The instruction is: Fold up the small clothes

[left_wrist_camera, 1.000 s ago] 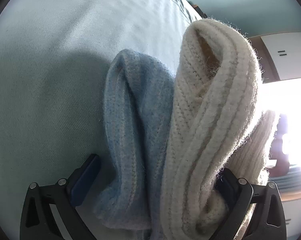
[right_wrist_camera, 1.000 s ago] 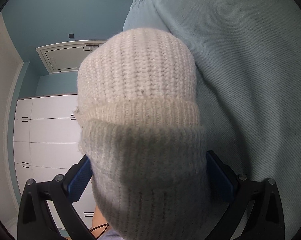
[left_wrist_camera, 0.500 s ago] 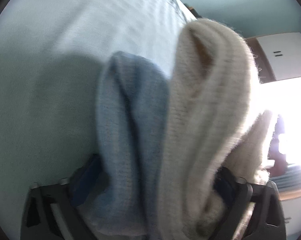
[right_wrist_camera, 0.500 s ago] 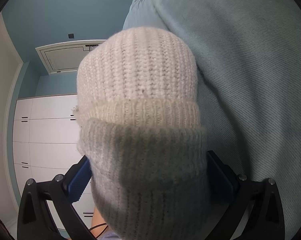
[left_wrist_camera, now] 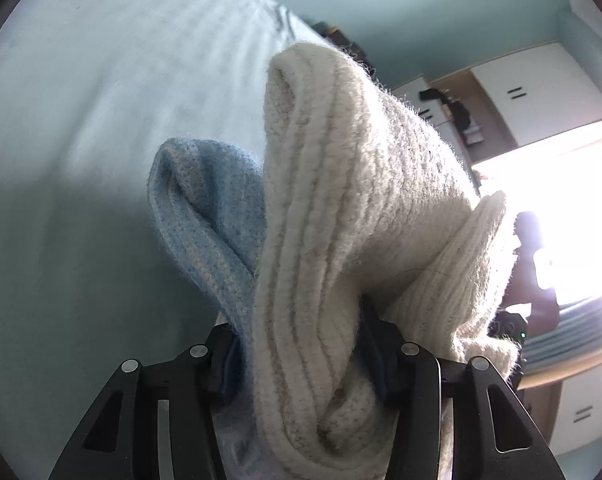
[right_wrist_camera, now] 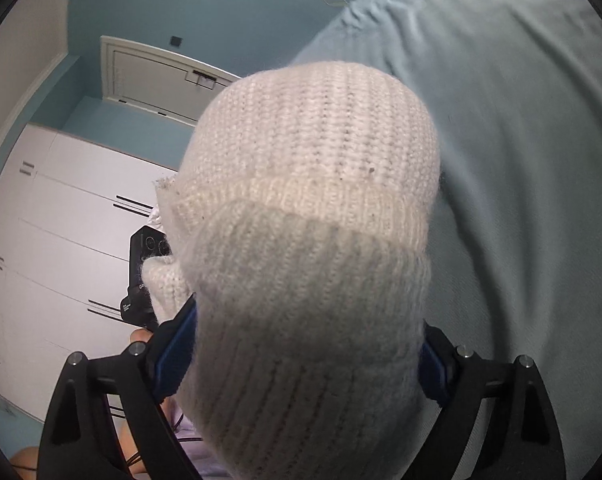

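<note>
A cream knit garment (left_wrist_camera: 341, 208) with a pale blue knit part (left_wrist_camera: 205, 208) bunches up between the fingers of my left gripper (left_wrist_camera: 297, 356), which is shut on it and holds it above the bed. In the right wrist view the same cream knit (right_wrist_camera: 313, 240) with a ribbed cuff fills the span between the blue pads (right_wrist_camera: 177, 344) of my right gripper (right_wrist_camera: 309, 356); the pads press both its sides. The other gripper's black body (right_wrist_camera: 141, 276) shows at the left behind the knit.
A light blue bedspread (left_wrist_camera: 81, 140) lies under both grippers and also shows in the right wrist view (right_wrist_camera: 521, 160). White wardrobe doors (right_wrist_camera: 53, 240) and a white door (right_wrist_camera: 153, 80) stand on teal walls. A bright window (left_wrist_camera: 561, 200) glares at the right.
My left gripper has closed tightly on the blue and cream knit and lifted and tilted. My right gripper has also risen with the knit; its jaw gap looks unchanged.
</note>
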`<state>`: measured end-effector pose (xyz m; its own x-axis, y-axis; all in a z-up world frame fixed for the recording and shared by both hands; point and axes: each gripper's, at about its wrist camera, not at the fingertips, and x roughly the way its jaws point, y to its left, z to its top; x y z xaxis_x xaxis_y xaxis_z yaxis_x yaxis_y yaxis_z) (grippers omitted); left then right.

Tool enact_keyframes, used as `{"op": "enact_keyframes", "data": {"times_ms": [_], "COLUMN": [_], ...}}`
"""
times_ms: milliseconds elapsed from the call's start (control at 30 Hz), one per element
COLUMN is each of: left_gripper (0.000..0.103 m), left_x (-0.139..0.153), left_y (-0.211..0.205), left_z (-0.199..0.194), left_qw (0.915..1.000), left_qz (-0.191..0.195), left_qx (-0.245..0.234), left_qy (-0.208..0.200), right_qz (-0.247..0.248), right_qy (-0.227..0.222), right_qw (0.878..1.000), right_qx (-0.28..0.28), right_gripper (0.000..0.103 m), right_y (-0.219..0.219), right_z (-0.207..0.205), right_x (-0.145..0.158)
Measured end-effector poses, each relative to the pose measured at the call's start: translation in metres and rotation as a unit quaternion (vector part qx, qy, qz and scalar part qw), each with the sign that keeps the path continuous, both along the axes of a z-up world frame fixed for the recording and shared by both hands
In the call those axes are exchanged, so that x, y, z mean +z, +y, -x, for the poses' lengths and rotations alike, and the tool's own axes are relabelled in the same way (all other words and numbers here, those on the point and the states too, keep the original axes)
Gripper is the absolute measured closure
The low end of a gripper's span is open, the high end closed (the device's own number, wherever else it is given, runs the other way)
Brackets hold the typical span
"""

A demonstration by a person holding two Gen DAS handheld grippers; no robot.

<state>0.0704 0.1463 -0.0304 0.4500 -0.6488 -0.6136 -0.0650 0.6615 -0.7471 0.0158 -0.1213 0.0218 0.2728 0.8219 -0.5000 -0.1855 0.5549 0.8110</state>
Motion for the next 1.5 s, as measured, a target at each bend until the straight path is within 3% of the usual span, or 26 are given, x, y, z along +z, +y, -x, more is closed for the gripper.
{"op": "enact_keyframes", "data": {"times_ms": [167,400,600,733,800,900,1000,1067,1167,1233,1300,1367,1400,1500], "left_gripper": [0.054,0.054,0.054,0.053,0.051,0.046,0.035,0.029,0.027,0.027,0.027,0.027,0.027,0.027], "left_x": [0.024,0.018,-0.015,-0.013,-0.013,-0.011,-0.003,0.004,0.047,0.078,0.108,0.130,0.142,0.170], "left_y": [-0.024,-0.078,-0.102,-0.110,-0.110,-0.113,-0.104,-0.091,-0.075,-0.062,-0.048,-0.035,-0.029,-0.021], "left_z": [-0.030,-0.103,-0.143,-0.146,-0.145,-0.146,-0.143,-0.134,-0.115,-0.097,-0.075,-0.052,-0.041,-0.022], "left_qw": [0.9997,0.9998,0.9971,0.9953,0.9945,0.9937,0.9917,0.9866,0.9759,0.9660,0.9604,0.9559,0.9528,0.9419], "left_qz": [-0.004,-0.011,-0.047,-0.081,-0.088,-0.095,-0.107,-0.140,-0.208,-0.248,-0.264,-0.277,-0.286,-0.319], "left_qx": [-0.006,-0.007,0.002,-0.010,-0.013,-0.020,-0.009,0.008,0.049,0.072,0.089,0.098,0.099,0.096], "left_qy": [-0.023,0.012,0.060,0.052,0.056,0.055,0.072,0.083,0.045,0.020,-0.001,-0.017,-0.023,-0.042], "right_qz": [0.028,0.047,0.042,-0.001,-0.022,-0.049,-0.039,-0.017,0.004,-0.032,-0.101,-0.131,-0.124,-0.037], "right_qy": [-0.043,-0.018,0.059,0.090,0.099,0.140,0.170,0.187,0.177,0.143,0.106,0.074,0.055,-0.041], "right_qw": [0.999,0.997,0.993,0.990,0.988,0.981,0.975,0.970,0.969,0.969,0.960,0.954,0.956,0.960], "right_qx": [-0.009,-0.058,-0.090,-0.107,-0.113,-0.125,-0.141,-0.152,-0.169,-0.196,-0.239,-0.260,-0.259,-0.275], "right_gripper": [0.014,0.014,0.014,0.012,0.005,0.001,0.000,0.001,0.001,0.001,0.001,0.001,0.001,0.001], "right_y": [-0.029,-0.081,-0.111,-0.123,-0.127,-0.131,-0.138,-0.140,-0.143,-0.158,-0.175,-0.187,-0.191,-0.202], "right_z": [-0.027,-0.088,-0.126,-0.123,-0.121,-0.116,-0.107,-0.104,-0.103,-0.093,-0.081,-0.070,-0.064,-0.044], "right_x": [0.042,0.043,-0.005,-0.042,-0.052,-0.065,-0.061,-0.046,-0.006,0.026,0.069,0.118,0.143,0.245]}}
